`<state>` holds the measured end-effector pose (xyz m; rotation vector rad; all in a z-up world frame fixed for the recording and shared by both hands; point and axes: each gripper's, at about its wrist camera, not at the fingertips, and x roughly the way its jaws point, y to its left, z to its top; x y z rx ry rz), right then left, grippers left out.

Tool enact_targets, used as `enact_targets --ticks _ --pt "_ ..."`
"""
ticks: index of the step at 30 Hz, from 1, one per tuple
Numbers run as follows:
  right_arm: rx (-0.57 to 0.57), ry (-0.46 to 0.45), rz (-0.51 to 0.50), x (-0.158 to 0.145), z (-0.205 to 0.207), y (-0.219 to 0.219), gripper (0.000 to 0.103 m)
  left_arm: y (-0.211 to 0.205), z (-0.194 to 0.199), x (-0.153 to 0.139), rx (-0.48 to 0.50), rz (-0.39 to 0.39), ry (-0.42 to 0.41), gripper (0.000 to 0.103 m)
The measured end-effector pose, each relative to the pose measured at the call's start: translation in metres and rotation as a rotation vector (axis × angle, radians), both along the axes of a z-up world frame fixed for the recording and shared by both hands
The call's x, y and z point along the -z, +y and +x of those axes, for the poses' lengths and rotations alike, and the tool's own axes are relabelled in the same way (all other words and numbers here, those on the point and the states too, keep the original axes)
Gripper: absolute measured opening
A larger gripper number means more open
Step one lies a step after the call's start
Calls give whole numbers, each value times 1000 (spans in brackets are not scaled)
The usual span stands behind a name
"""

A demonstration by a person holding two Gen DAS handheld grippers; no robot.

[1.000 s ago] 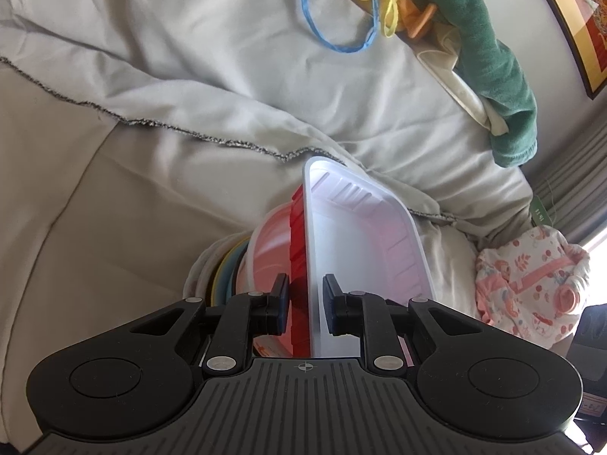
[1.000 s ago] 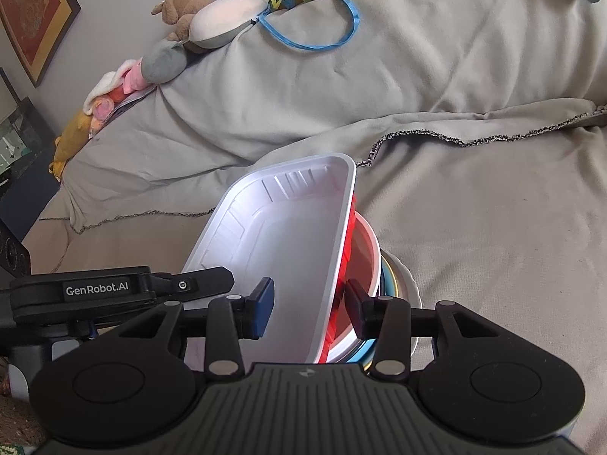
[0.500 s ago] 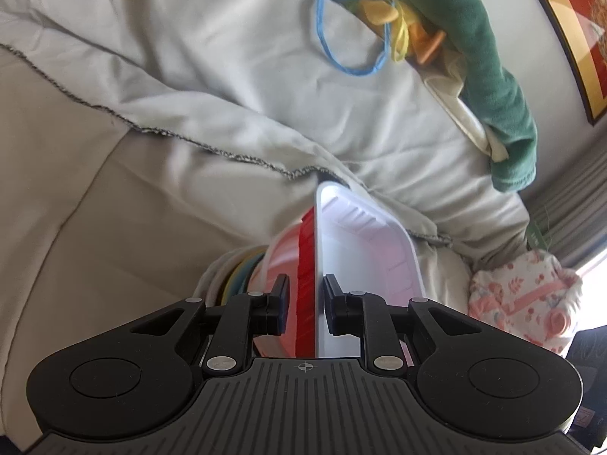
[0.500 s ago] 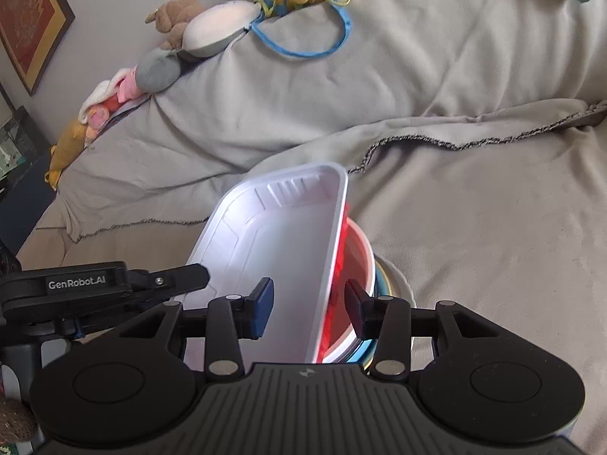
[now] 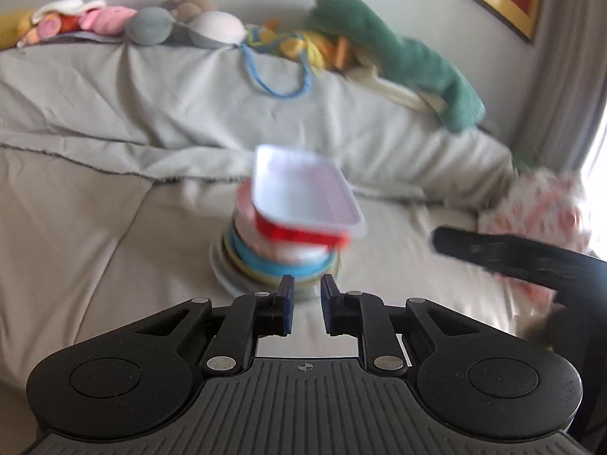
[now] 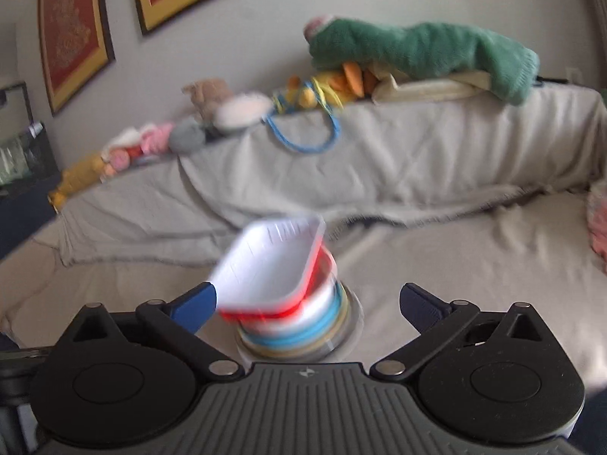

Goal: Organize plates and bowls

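A white rectangular tray with a red outside (image 5: 303,193) lies tilted on top of a stack of bowls and plates (image 5: 265,261) on the grey sofa cover. My left gripper (image 5: 306,295) is drawn back from the stack, shut, with nothing between its pads. The right wrist view shows the same tray (image 6: 269,265) and the stack (image 6: 303,330) ahead of my right gripper (image 6: 307,292). Its jaws are opening wide and hold nothing. One arm of the right gripper (image 5: 493,254) shows at the right of the left wrist view. Both views are blurred.
Stuffed toys (image 6: 212,98), a green plush (image 6: 417,53) and a blue cord (image 5: 277,76) line the sofa back. A pink patterned cloth (image 5: 538,212) lies at the right. Framed pictures (image 6: 68,30) hang on the wall.
Both grippers let go of the tray's rim and pulled back from the stack. The right jaws spread wide. The tray now rests tilted on the stack.
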<state>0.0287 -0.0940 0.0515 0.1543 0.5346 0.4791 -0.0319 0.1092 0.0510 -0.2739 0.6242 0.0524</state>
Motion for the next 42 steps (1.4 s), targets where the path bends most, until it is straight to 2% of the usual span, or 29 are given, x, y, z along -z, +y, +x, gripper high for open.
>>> enact_targets --ticks 3,5,7,9,19,42 --pt "16 105 -85 24 -10 -7 103 -28 -17 6 -50 137 8 19" --pt "-2 173 -93 38 -13 -10 103 -41 -22 8 -65 191 14 19" --pt "-10 213 -100 47 -17 -12 103 -45 -20 9 -11 159 28 19" --pt "0 209 -113 49 -22 -14 103 -46 -19 9 19 131 35 19" --pt "-8 151 -157 40 -37 -9 103 -48 -23 6 15 127 26 18" --pt "-20 188 -169 48 -32 -6 103 -46 -22 8 4 92 61 18"
